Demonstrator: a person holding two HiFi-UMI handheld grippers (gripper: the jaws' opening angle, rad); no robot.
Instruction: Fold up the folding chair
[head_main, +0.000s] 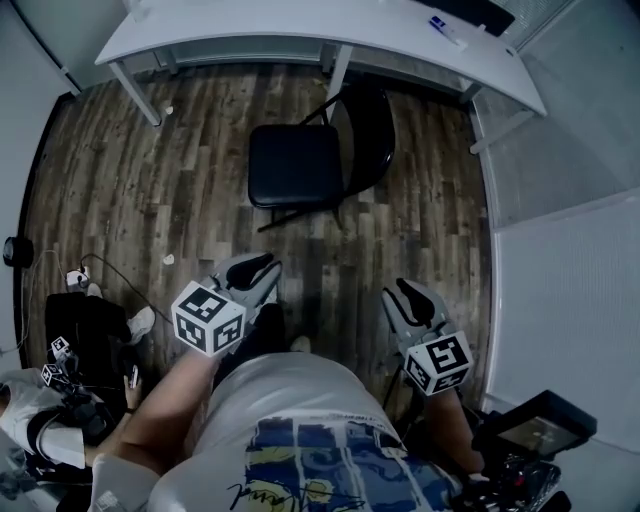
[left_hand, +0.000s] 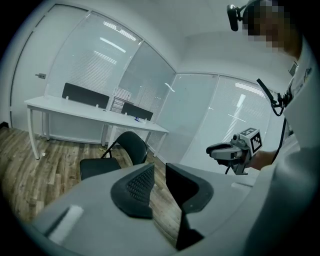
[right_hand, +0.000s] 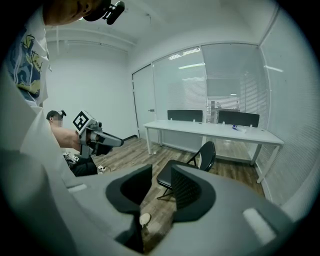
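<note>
The left claw (left_hand: 159, 176) has its two dark jaws a little way apart, and nothing sits between them. The right claw (right_hand: 161, 184) has its jaws wider apart, and they hold nothing too; only the wooden floor (head_main: 150, 180) shows through the gap. Each claw has a cube with black and white squares on it, and the person holds one claw in each hand, both low and close to the body. Both claws point toward the black folding chair (head_main: 295, 165). The chair stands out on the floor, well apart from both claws, and nothing touches it. It is not folded: its seat lies flat and its round back stands up. Its back is near one leg of the long white tabletop (head_main: 300, 25), which stands just behind it. A small blue and white thing (head_main: 447, 30) lies on that tabletop. Off to the left, another person (head_main: 85, 335) sits low by the floor.
</note>
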